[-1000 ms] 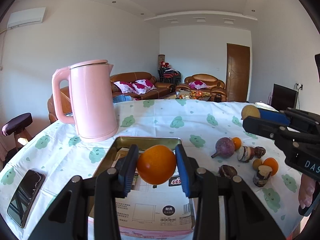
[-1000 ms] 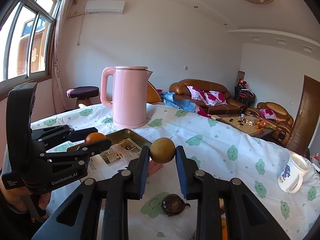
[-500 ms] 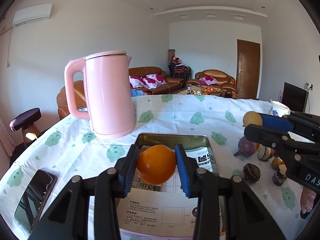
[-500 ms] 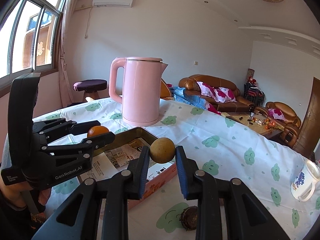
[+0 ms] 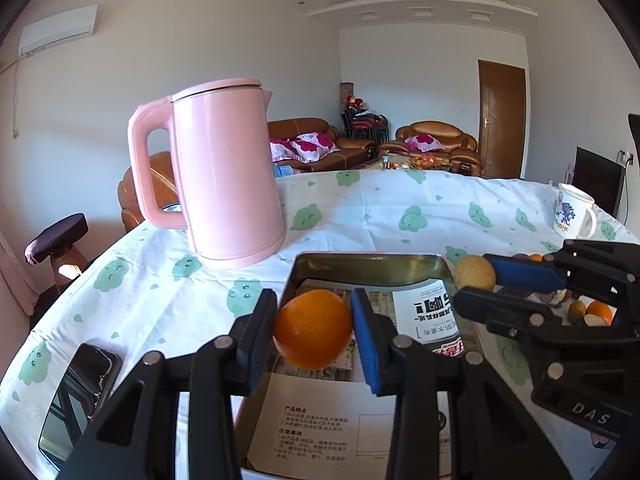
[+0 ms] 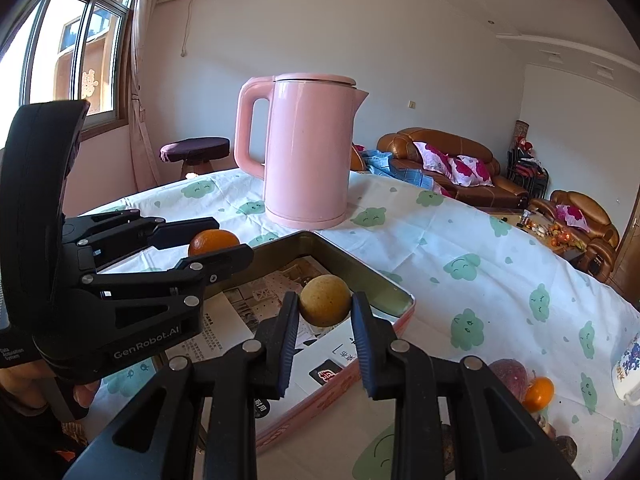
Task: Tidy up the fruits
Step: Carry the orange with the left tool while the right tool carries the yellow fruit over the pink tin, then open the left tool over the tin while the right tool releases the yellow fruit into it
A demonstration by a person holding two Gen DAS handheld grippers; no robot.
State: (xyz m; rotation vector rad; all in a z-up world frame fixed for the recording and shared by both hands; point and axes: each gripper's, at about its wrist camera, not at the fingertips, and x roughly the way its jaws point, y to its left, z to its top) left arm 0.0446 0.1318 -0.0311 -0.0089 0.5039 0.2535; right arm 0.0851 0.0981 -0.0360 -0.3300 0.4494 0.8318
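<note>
My left gripper (image 5: 314, 330) is shut on an orange (image 5: 313, 329) and holds it above the near part of a metal tray (image 5: 360, 266) lined with printed paper. My right gripper (image 6: 325, 307) is shut on a round yellow-brown fruit (image 6: 325, 305) and holds it over the tray's (image 6: 360, 276) right side. The right gripper and its fruit (image 5: 475, 273) show at the right of the left wrist view. The left gripper and orange (image 6: 213, 241) show at the left of the right wrist view. Several loose fruits (image 6: 538, 394) lie on the tablecloth to the tray's right.
A tall pink kettle (image 5: 224, 172) stands just behind the tray's left corner. A phone (image 5: 80, 392) lies on the cloth at the near left. A white mug (image 5: 572, 212) stands at the far right. Sofas and a stool lie beyond the table.
Both grippers have moved forward and left over the tray with their fruits still held. The kettle looms closer, and the right gripper now sits near the tray's right rim.
</note>
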